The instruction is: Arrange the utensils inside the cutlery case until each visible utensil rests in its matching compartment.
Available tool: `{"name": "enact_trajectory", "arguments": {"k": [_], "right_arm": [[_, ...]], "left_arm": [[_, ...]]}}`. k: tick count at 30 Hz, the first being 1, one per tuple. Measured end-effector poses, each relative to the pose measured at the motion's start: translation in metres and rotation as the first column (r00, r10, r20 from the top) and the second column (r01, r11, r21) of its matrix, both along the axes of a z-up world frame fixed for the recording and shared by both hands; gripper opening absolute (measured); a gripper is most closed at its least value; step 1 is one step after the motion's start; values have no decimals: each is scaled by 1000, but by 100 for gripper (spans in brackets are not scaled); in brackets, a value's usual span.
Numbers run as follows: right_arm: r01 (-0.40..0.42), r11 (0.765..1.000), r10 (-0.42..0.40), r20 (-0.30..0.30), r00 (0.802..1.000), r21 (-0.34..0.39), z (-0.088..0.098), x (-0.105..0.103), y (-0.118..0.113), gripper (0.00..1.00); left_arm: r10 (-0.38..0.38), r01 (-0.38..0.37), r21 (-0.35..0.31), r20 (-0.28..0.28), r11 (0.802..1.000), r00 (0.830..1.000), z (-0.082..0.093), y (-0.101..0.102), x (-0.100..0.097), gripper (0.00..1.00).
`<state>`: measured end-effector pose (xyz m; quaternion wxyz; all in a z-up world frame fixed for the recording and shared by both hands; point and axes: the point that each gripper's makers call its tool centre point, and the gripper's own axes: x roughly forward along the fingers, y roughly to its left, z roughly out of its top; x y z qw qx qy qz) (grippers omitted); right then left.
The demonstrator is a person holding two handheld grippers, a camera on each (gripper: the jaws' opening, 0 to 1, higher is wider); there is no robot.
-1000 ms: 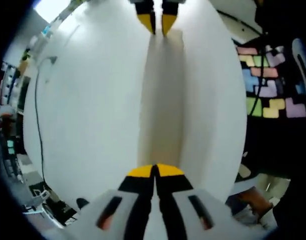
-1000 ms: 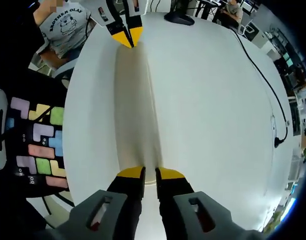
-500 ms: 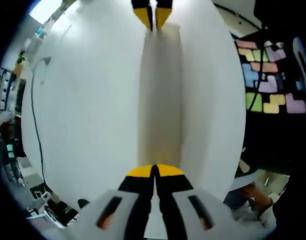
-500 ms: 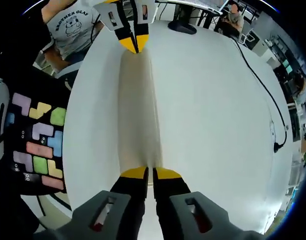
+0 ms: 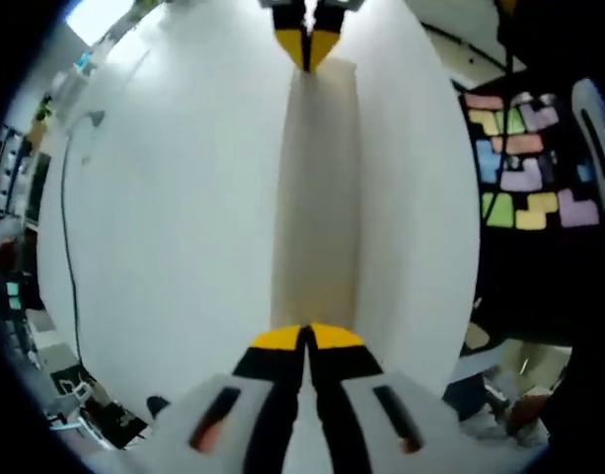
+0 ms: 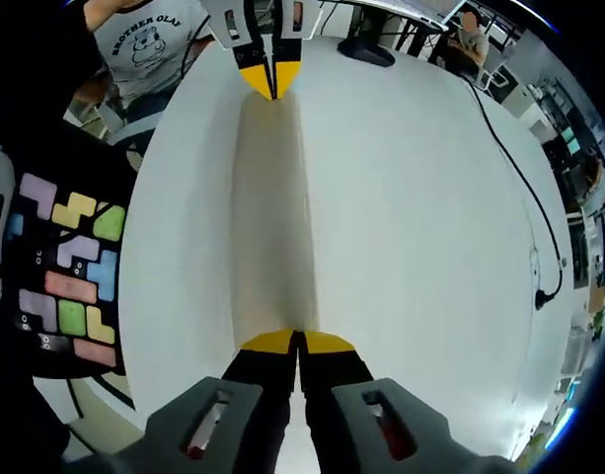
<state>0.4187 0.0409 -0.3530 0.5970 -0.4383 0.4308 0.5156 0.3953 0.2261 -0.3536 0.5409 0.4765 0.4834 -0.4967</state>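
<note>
The left tool point(image 5: 307, 336) points straight ahead along the cutlery case point(image 5: 317, 188). Its two yellow tips are pressed together right at the near end of the case. The right tool point(image 6: 297, 341) points the other way, from the far end of the case, and its yellow tips are pressed together there too. I cannot tell if either tool is pinching the case or just touching its end. Each tool has black jaws and a pale grey body. In the left gripper view the right tool point(image 5: 308, 44) shows at the far end of the case. The case is long, thin and flat, cream in colour, smooth and plain on top. It lies on a smooth white bench point(image 5: 184, 197). A thin black cable point(image 5: 67, 237) runs along one side of the case, well apart from it. On the other side of the case, past the bench edge, is a dark mat with coloured block shapes point(image 5: 524, 168).
</note>
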Motion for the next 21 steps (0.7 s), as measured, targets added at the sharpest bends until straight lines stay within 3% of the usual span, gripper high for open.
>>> {"name": "enact_trajectory", "arguments": {"k": [2,6,9,12,13,17,21], "right_arm": [[-29,1000,29,14,999,10,3,1,-1,14],[-75,990,76,-2,997,118,16,-9,14,29],[-89,990,89,9,996,105,15,-9,15,39],[-93,991,93,5,996,92,7,-8,17,45],[-95,992,96,-1,995,87,3,-9,18,47],[-123,990,125,-26,992,64,-10,-17,18,53],[-126,990,128,-40,991,58,-15,-17,16,52]], "left_arm": [[1,-1,6,-13,1000,1000,0,2,-1,8],[-8,8,-13,12,1000,1000,7,3,5,27],[4,-8,-97,-40,995,999,12,-9,-3,37],[-22,16,-104,-58,994,998,8,-12,-12,54],[-43,38,-78,-68,996,997,4,-9,-15,58],[-6,3,-57,-49,998,999,-11,-4,-9,62],[18,-22,-68,-60,997,998,-17,-1,-4,61]]}}
